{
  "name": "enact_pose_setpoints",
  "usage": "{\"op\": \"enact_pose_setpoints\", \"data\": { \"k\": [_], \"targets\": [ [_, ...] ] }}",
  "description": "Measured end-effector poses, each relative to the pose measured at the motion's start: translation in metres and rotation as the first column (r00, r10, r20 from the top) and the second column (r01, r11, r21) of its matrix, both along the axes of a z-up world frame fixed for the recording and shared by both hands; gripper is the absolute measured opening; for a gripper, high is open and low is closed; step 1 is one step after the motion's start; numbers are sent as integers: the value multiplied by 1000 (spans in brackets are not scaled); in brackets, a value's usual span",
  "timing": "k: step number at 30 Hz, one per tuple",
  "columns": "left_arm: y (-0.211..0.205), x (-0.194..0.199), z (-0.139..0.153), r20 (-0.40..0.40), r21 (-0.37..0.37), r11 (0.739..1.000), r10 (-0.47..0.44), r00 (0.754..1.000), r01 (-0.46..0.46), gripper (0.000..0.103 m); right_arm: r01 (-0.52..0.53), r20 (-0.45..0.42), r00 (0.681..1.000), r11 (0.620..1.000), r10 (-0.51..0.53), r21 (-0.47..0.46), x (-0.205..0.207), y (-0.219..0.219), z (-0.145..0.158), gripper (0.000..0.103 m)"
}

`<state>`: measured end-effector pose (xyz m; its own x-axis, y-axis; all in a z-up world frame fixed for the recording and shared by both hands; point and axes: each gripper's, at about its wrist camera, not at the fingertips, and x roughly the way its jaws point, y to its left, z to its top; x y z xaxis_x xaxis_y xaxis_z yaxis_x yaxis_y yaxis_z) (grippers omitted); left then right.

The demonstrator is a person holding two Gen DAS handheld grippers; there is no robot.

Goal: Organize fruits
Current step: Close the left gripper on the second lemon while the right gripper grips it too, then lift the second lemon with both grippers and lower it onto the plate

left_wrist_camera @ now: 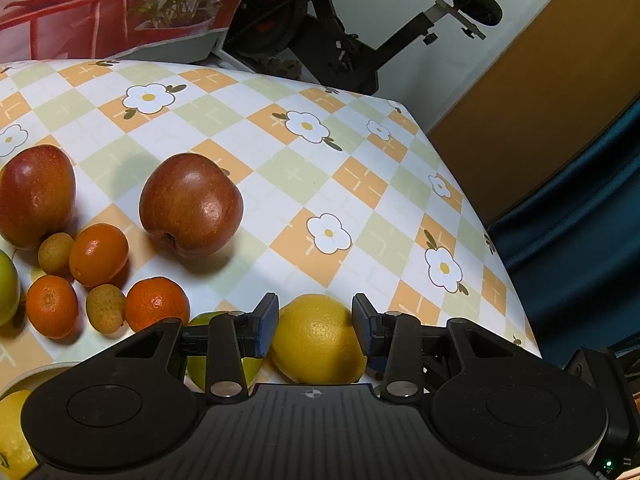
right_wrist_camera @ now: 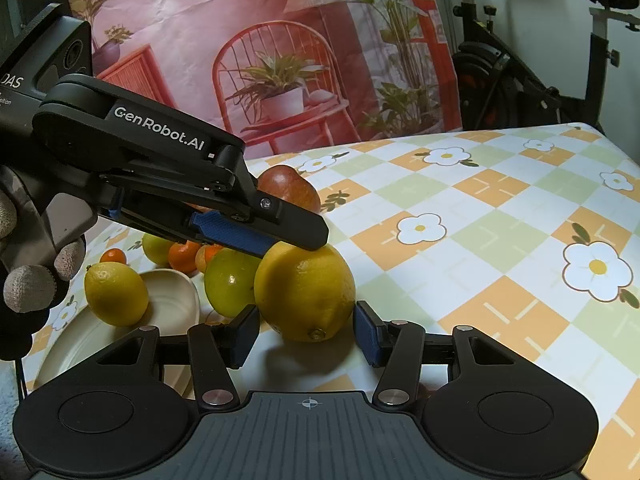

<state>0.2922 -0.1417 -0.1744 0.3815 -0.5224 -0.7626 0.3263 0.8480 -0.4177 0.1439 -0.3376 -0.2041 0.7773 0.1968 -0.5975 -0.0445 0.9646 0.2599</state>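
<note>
A large yellow lemon (right_wrist_camera: 305, 290) sits on the flower-checked worktop (right_wrist_camera: 500, 216). The left tongs (left_wrist_camera: 315, 322) straddle it from above, fingers close at its sides, though contact cannot be told. The right tongs (right_wrist_camera: 306, 334) stand open just in front of it, holding nothing. Beside it lie a green fruit (right_wrist_camera: 230, 282), small oranges (left_wrist_camera: 157, 304), two red apples (left_wrist_camera: 191, 205), and a second lemon (right_wrist_camera: 116, 294) on a cream plate (right_wrist_camera: 172, 292).
</note>
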Motion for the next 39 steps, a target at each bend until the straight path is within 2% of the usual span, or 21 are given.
{"op": "enact_pose_setpoints", "data": {
  "k": [9,21,26,30,39],
  "targets": [
    [1,-3,2,0,2,1000,-4,1000,4,42,-11,15,1000,1000,11,14,-3,-1,1,48],
    [13,-27,26,44,0,1000,-24,999,24,42,-34,57,998,999,33,18,-21,12,21,48],
    [36,-43,43,69,-25,1000,-6,998,7,42,-68,64,996,997,66,20,-23,27,40,48],
    [57,-56,53,78,-8,1000,6,997,-5,42,-118,58,992,993,116,27,-22,46,48,48],
    [115,-82,59,50,14,996,92,994,-93,42,-242,-10,970,967,243,82,-12,95,54,48]
  ]
}}
